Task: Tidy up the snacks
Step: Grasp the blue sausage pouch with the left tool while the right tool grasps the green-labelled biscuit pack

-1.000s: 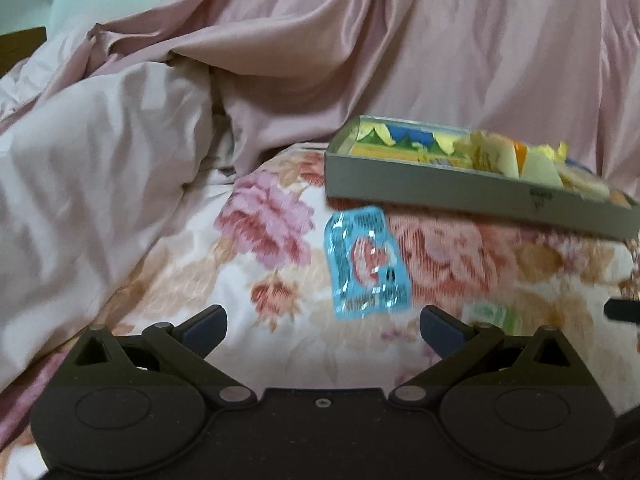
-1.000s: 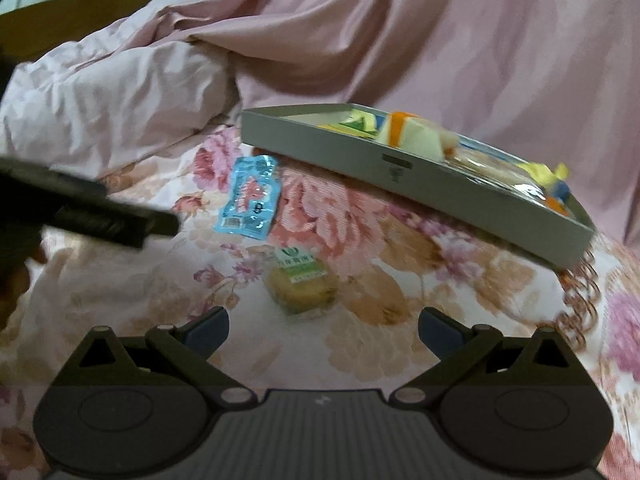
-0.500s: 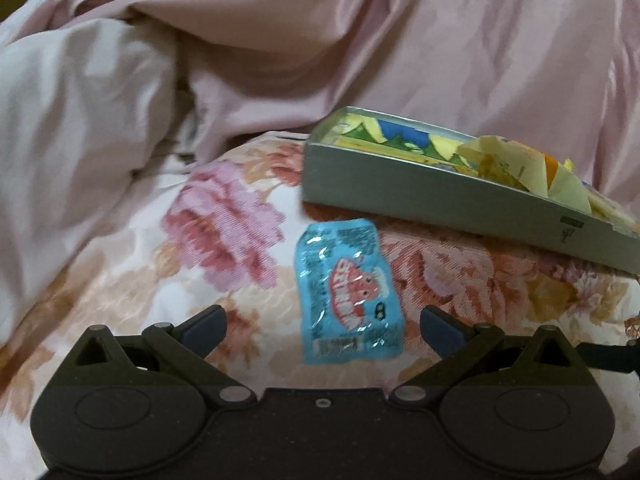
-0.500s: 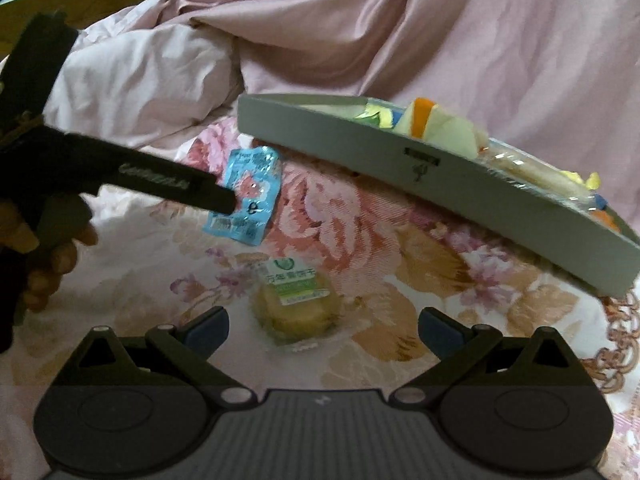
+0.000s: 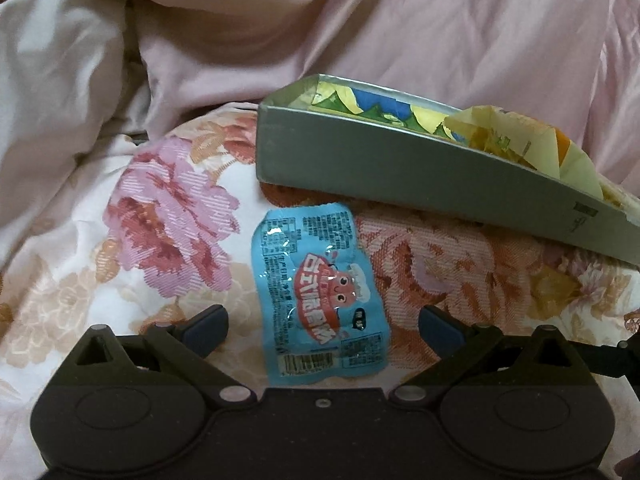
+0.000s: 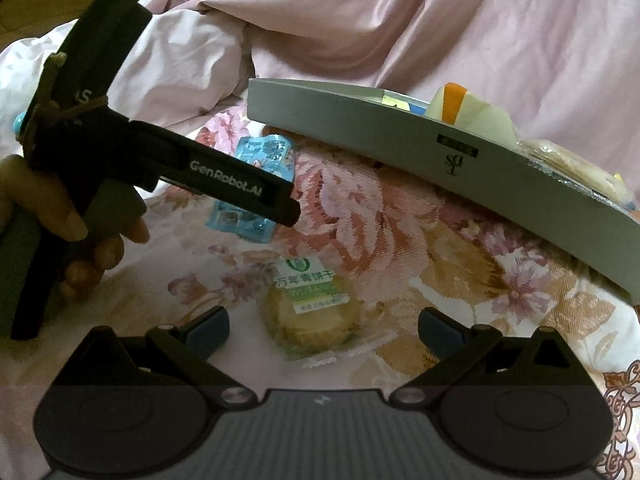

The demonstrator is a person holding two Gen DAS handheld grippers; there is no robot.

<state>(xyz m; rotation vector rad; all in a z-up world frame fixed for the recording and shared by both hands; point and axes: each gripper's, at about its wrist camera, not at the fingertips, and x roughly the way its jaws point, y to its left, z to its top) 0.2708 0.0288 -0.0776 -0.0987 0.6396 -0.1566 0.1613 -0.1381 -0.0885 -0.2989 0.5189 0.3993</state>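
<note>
A blue snack packet (image 5: 320, 296) lies flat on the flowered bedspread, just in front of a grey box (image 5: 400, 168) that holds several snack packets. My left gripper (image 5: 323, 326) is open with the packet between its two fingers, low over it. The packet also shows in the right wrist view (image 6: 256, 184), partly hidden by the left gripper's body (image 6: 224, 178). A round biscuit in clear wrap with a green label (image 6: 312, 312) lies between the open fingers of my right gripper (image 6: 323, 326). The grey box (image 6: 420, 152) is behind it.
A crumpled pink quilt (image 5: 360, 32) is heaped behind and left of the box. The flowered bedspread (image 5: 160, 208) is soft and uneven. A hand (image 6: 68, 224) holds the left gripper at the left of the right wrist view.
My left gripper has moved forward and down until the blue packet sits between its fingers. My right gripper has moved closer to the round biscuit. Both stay open.
</note>
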